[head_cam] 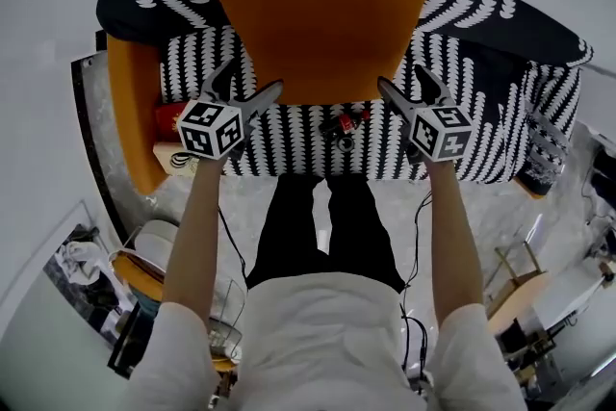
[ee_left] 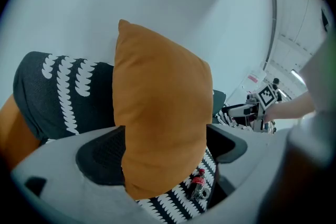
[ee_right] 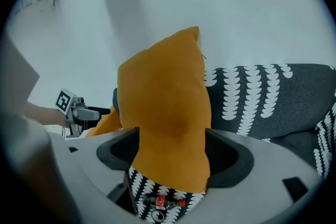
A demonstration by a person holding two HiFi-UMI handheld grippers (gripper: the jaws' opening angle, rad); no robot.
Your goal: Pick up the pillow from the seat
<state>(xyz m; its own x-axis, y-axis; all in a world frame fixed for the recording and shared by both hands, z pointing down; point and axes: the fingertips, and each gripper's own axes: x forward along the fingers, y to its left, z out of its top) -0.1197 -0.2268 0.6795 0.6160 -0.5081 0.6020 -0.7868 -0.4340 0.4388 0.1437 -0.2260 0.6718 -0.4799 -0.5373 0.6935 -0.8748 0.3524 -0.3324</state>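
My left gripper (head_cam: 252, 82) and right gripper (head_cam: 402, 80) gape, straddling the orange pillow's (head_cam: 318, 14) lower corners; it hides the sofa's (head_cam: 481, 111) mid backrest.

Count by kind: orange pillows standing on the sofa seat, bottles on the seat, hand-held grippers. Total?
pillow: 1
bottle: 1
hand-held grippers: 2 (left hand-held gripper, right hand-held gripper)
Total: 4
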